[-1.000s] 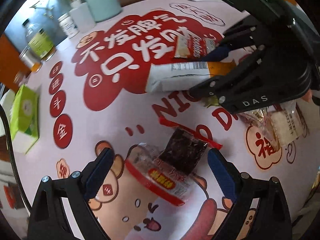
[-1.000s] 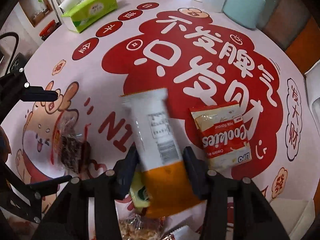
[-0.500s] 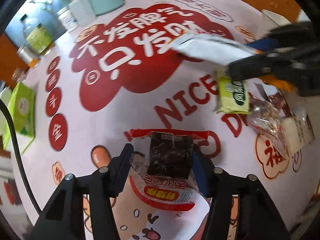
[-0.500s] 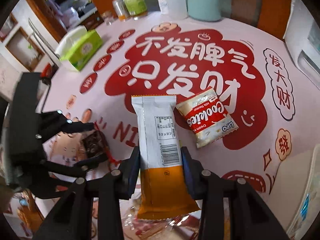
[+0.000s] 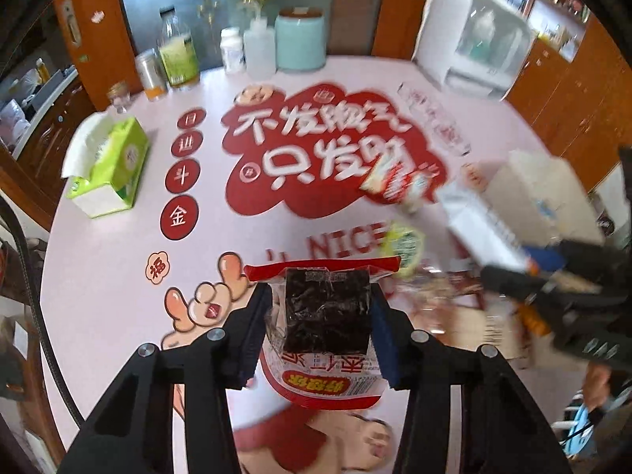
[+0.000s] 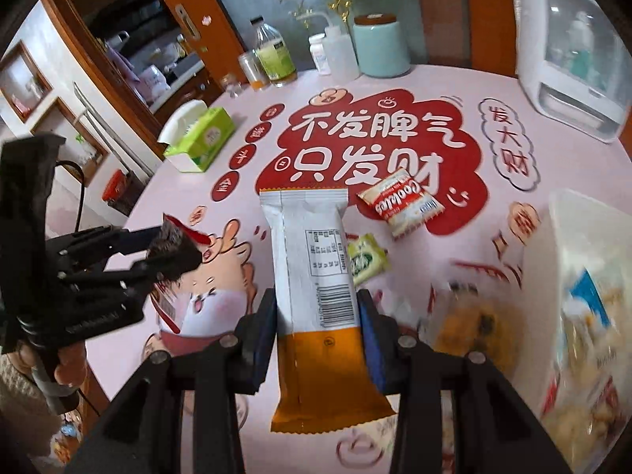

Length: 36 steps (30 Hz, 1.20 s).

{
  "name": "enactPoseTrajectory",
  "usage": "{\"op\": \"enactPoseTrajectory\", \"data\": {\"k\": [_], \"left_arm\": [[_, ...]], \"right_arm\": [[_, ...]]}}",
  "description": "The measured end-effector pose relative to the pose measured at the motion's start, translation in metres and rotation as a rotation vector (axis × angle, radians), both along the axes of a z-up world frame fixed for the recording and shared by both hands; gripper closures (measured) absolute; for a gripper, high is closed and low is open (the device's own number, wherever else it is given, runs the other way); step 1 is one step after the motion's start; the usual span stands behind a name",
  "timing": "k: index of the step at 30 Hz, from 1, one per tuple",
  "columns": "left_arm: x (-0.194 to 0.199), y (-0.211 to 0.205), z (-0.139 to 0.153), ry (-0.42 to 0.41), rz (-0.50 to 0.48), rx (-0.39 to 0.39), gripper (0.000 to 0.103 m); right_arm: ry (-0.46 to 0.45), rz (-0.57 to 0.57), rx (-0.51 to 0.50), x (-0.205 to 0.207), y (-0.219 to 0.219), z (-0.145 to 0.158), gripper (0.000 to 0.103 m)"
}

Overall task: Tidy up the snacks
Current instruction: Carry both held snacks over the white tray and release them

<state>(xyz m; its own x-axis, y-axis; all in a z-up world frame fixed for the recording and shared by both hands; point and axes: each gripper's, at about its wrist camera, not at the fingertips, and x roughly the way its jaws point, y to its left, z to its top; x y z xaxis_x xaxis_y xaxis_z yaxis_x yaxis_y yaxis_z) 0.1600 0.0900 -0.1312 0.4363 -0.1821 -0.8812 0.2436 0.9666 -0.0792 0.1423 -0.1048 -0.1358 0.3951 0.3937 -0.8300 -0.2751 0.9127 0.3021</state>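
Note:
My left gripper (image 5: 320, 300) holds a clear, red-edged pack with a dark block inside (image 5: 328, 316). Its jaws are closing and both pads press the pack's sides, which hangs lifted above the table. My right gripper (image 6: 316, 308) is shut on a long white-and-orange packet (image 6: 312, 245), held upright above the pink mat. On the mat lie a red-and-white Cookies packet (image 6: 401, 203) and a small green packet (image 6: 365, 260). The left gripper (image 6: 177, 245) shows at the left of the right wrist view. In the left wrist view the right gripper (image 5: 513, 264) is at the right.
A white plastic bin (image 6: 572, 213) with snacks in it stands at the table's right edge, and clear snack packs (image 6: 466, 324) lie beside it. A green tissue box (image 5: 106, 166), bottles, a teal canister (image 5: 300, 43) and a white appliance (image 5: 474, 39) line the far side.
The left gripper closed on the dark pack and lifted it off the table. The right gripper rose with the white-and-orange packet and moved right. Both cameras now see more of the room.

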Motion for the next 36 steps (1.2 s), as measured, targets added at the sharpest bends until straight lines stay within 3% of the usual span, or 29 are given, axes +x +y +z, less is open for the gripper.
{"op": "enactPoseTrajectory", "data": {"k": [9,18,28,36], "left_arm": [[-0.055,-0.07,0.07,-0.103,-0.081,-0.051,0.057],[-0.079,-0.165,0.121,-0.198,-0.215,-0.088,0.056],[-0.089,-0.249,0.147,-0.251,-0.298,-0.088,0.056],[-0.089,-0.283,0.143,-0.257,-0.335,-0.055,0.056]], "right_arm": [[-0.075,-0.093,0.037,-0.076,-0.053,0.043,0.064],[-0.19,-0.36,-0.018,-0.128,-0.14,0.091,0.063],[-0.26,-0.55,-0.085,-0.157,-0.2,0.108,0.063],[-0.232,-0.615,-0.098,-0.162,-0.222,0.098,0.063]]}}
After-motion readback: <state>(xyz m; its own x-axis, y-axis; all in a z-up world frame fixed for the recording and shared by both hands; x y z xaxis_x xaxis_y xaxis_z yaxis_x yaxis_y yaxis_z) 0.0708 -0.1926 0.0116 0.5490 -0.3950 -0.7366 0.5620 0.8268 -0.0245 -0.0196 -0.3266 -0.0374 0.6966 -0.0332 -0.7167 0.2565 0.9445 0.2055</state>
